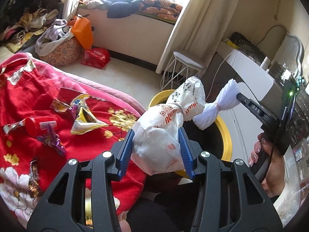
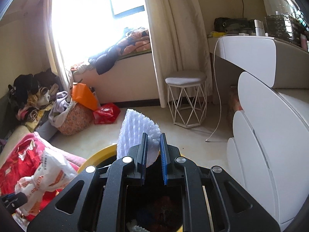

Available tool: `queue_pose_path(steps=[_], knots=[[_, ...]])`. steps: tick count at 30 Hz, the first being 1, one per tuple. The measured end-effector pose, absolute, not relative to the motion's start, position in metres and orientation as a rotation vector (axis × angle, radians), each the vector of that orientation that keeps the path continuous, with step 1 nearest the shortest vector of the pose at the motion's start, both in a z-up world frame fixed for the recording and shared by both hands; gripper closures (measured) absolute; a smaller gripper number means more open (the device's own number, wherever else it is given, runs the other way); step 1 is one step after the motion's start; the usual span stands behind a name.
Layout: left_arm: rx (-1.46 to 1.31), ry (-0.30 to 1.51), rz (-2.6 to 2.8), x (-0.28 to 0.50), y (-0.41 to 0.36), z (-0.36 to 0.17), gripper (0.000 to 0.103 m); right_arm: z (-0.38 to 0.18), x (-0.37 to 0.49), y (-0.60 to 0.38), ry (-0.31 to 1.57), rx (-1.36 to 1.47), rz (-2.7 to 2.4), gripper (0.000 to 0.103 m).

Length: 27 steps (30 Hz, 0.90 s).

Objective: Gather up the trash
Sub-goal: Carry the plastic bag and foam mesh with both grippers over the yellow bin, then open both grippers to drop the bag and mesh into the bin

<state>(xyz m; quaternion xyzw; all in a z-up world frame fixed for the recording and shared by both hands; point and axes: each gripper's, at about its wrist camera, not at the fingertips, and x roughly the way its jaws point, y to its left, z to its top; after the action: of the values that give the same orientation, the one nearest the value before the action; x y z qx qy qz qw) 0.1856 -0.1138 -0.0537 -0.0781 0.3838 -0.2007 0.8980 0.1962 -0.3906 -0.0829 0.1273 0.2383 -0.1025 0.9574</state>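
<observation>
Both tongs grip trash: my left tongs (image 1: 157, 150) clamp a white plastic bag (image 1: 164, 135), my right tongs (image 2: 153, 154) pinch white foam netting (image 2: 135, 135) above the yellow-rimmed bin (image 1: 225, 135).

The yellow bin (image 1: 225, 135) is mostly hidden behind the tied bag (image 1: 164, 135).

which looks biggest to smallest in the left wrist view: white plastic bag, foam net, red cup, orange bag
1. white plastic bag, though it sits closest to the camera
2. foam net
3. orange bag and red cup look about alike; the orange bag is much farther away, so unranked
</observation>
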Motion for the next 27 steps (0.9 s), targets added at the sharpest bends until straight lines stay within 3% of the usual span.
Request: queue_pose_path(steps=[12,13,15,16,18,22,27], knots=[[-0.113,0.826,-0.415,0.204,-0.151,-0.063,0.064,-0.093,0.206,-0.391,0.615,0.266,-0.181,0.087],[-0.113,0.829,-0.417,0.206,-0.154,-0.063,0.063,-0.094,0.206,-0.392,0.623,0.274,-0.187,0.083],[-0.127,0.838,-0.428,0.21,-0.16,-0.063,0.062,-0.094,0.204,-0.396,0.62,0.293,-0.214,0.061],[-0.133,0.839,-0.435,0.212,-0.164,-0.063,0.06,-0.094,0.202,-0.399,0.61,0.313,-0.223,0.047],[-0.142,0.836,-0.459,0.214,-0.169,-0.063,0.055,-0.094,0.202,-0.407,0.602,0.35,-0.231,0.045],[-0.155,0.808,-0.488,0.21,-0.172,-0.061,0.032,-0.096,0.198,-0.413,0.593,0.384,-0.24,0.04],[-0.161,0.783,-0.452,0.201,-0.162,-0.058,0.016,-0.094,0.197,-0.412,0.582,0.383,-0.223,0.037]])
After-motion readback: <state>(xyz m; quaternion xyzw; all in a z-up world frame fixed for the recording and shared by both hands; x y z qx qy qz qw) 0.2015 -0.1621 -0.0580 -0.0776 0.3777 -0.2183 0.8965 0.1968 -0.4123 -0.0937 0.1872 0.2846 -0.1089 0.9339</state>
